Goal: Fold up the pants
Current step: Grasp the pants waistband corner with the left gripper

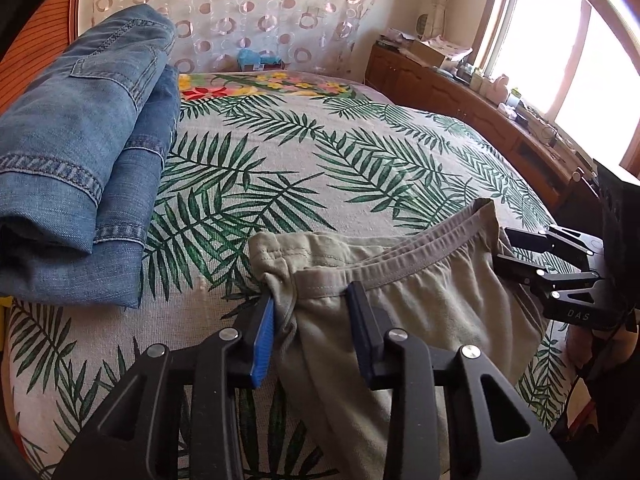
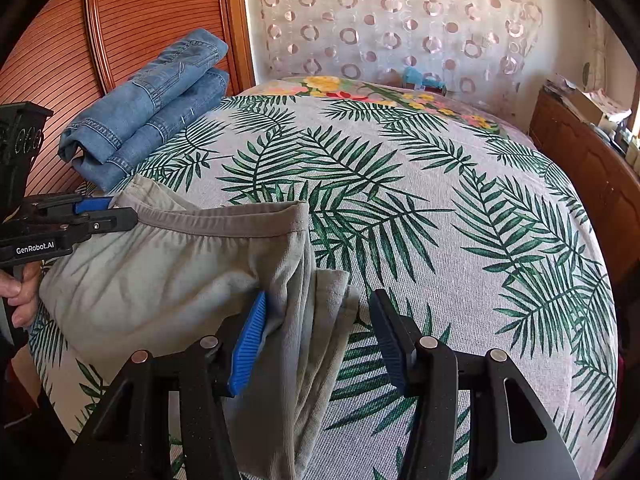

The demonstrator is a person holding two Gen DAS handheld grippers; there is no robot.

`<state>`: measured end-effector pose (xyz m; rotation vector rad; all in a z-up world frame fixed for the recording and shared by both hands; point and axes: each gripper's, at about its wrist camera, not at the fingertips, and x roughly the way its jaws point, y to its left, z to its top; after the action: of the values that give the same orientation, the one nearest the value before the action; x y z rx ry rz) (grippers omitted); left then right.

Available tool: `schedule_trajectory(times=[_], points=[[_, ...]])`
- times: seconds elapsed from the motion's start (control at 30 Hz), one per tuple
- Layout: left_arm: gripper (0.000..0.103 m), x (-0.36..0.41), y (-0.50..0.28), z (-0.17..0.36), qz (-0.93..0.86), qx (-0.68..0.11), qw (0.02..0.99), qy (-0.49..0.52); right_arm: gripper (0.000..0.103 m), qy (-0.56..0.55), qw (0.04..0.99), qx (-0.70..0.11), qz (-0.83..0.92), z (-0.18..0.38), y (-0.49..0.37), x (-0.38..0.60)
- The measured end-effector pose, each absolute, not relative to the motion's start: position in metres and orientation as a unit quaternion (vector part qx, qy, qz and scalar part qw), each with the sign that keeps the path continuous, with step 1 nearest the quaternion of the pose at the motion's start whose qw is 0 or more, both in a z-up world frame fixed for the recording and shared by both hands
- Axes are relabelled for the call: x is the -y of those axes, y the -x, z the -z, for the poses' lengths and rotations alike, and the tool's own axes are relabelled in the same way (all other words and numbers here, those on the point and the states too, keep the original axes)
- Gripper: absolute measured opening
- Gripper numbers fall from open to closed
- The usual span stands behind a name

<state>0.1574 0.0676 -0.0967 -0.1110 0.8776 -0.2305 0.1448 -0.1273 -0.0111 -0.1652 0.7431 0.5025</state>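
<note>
The pants [image 1: 420,304] are a soft grey-green knit with a gathered elastic waistband in a darker grey; they hang bunched between the two grippers, just above the near edge of the bed [image 1: 280,184], the waistband stretched across from one gripper to the other. The left gripper [image 1: 312,332] has the waistband's left end between its blue pads; the cloth bunches against the left pad [image 1: 262,340], and the right pad sits against the band, so it looks pinched, though not tightly. The right gripper [image 2: 316,344] stands spread: the folded side of the pants hangs between its pads, lying against the left one, while the right pad [image 2: 390,344] is clear of the cloth with bedspread showing in the gap. The bedspread is pale with green palm fronds, and a flowered strip runs along its far end. Folded jeans [image 1: 80,152] lie at the bed's left side, well apart from the pants. The left wrist view alone shows the bright window [image 1: 560,40] and the cluttered wooden shelf [image 1: 480,96] beneath it, and the right gripper from the side with the letters "DAS" on its body. The right wrist view alone shows the ribbed wooden panel [image 2: 140,20] behind the jeans, the left gripper side on with "GenRobot.AI" printed in white, and the hand [image 2: 22,296] that grips its handle.
</note>
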Motion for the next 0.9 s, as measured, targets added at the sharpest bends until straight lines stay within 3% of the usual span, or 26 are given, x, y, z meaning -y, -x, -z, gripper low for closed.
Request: schedule_trajectory(times=[0.17,0.4,0.53,0.67,0.9], points=[[0.042,-0.069,-0.158,0.098,0.106,-0.420,0.899,0.054,0.054,0.076,0.897,-0.360,-0.245,0.011,-0.146,0.128],[0.042,-0.068,-0.156,0.097,0.106,-0.418,0.901,0.053,0.017,0.058,0.882,-0.375,-0.278,0.009,-0.147,0.127],[0.034,-0.068,-0.153,0.097,0.115,-0.416,0.901,0.055,0.013,0.056,0.882,-0.373,-0.282,0.008,-0.146,0.128],[0.018,-0.064,-0.146,0.094,0.124,-0.409,0.903,0.047,0.011,0.041,0.883,-0.366,-0.291,0.006,-0.143,0.131],[0.016,-0.059,-0.123,0.070,0.121,-0.364,0.922,0.055,0.010,0.027,0.896,-0.336,-0.289,-0.003,-0.127,0.141]])
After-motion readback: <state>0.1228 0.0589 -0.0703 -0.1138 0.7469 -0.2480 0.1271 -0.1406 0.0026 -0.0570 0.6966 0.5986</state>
